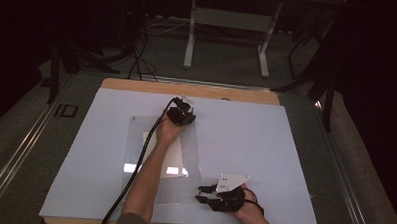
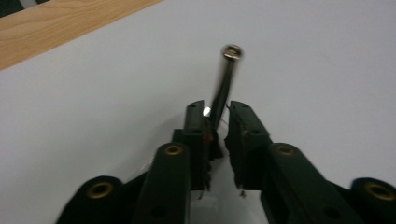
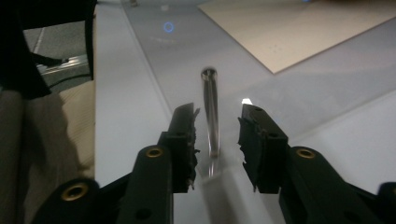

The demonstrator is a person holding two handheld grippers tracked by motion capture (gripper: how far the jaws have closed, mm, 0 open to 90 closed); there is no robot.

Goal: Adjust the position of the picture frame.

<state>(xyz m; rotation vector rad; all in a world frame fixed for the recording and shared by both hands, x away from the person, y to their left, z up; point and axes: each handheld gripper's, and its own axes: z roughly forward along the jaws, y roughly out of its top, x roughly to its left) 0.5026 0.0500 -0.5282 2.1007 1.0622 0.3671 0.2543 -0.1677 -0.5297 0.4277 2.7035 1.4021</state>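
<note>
Two slim metal pins: left tongs (image 2: 217, 109) clamp one pin (image 2: 224, 84), right tongs (image 3: 217, 116) gape around another (image 3: 211, 112); stiff, slippery, best gripped mid-shaft.

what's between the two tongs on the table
In the high view, a clear plastic sheet with white paper under it spans from the left tongs to the right tongs.
</note>
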